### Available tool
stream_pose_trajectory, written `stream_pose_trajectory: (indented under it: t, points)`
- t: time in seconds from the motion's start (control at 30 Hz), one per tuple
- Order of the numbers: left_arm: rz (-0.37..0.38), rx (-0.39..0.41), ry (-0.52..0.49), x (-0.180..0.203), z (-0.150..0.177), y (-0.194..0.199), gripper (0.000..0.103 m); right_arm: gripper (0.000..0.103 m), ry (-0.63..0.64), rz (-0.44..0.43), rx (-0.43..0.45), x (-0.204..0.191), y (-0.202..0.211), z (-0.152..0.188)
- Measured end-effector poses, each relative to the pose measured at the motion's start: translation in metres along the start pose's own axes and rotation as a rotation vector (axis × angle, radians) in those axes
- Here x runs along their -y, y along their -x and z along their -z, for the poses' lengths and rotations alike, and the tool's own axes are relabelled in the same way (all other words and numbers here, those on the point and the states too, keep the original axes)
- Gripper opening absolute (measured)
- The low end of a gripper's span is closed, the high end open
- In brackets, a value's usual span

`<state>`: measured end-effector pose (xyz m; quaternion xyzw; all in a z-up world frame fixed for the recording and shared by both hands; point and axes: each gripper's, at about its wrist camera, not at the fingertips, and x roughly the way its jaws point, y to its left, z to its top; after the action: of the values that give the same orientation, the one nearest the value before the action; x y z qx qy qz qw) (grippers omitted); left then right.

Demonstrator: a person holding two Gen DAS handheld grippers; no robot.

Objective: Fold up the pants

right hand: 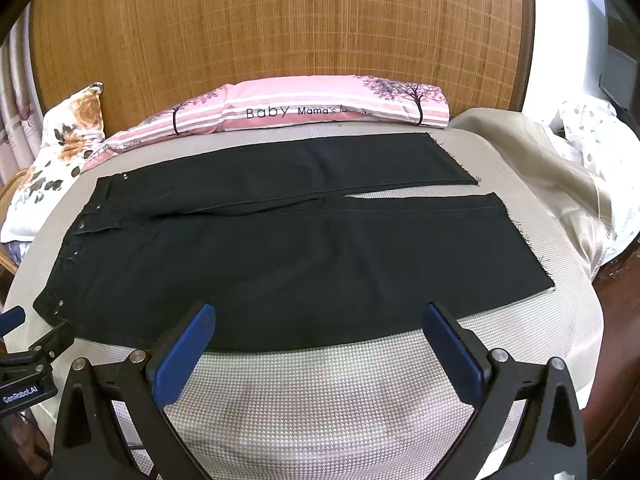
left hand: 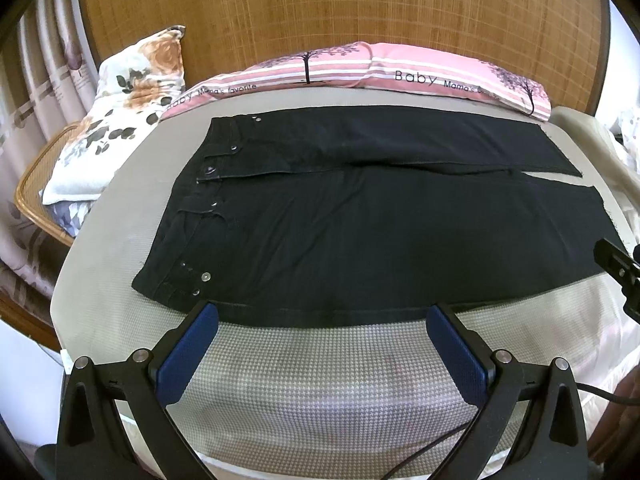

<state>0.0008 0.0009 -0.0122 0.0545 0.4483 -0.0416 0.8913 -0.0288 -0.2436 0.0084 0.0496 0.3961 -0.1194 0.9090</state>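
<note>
Black pants lie flat on the bed, waistband to the left, both legs running right, a narrow gap between the leg ends; they also show in the right wrist view. My left gripper is open and empty, its blue-padded fingers just at the pants' near edge below the waist. My right gripper is open and empty at the near edge of the near leg. The right gripper's tip shows at the right edge of the left wrist view; the left gripper shows at the left edge of the right wrist view.
The bed has a grey houndstooth cover. A pink striped pillow lies at the head against a woven headboard. A floral pillow sits at the left, a beige blanket at the right.
</note>
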Motion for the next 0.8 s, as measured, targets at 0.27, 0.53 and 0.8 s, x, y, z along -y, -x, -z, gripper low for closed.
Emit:
stream_pose_trajectory:
  t: [0.27, 0.53, 0.8]
  points:
    - [0.001, -0.001, 0.007, -0.0017, 0.0027, -0.0011, 0.103, 0.103, -0.001, -0.002, 0.0, -0.001, 0.0003, 0.0004]
    - [0.001, -0.004, 0.016, -0.0038, 0.0054, -0.0014, 0.103, 0.103, 0.008, -0.023, 0.002, -0.0048, -0.0001, 0.0028]
    - [0.001, -0.013, 0.023, -0.0065, 0.0057, -0.0022, 0.103, 0.103, 0.009, -0.028, 0.002, -0.0063, 0.0007, 0.0029]
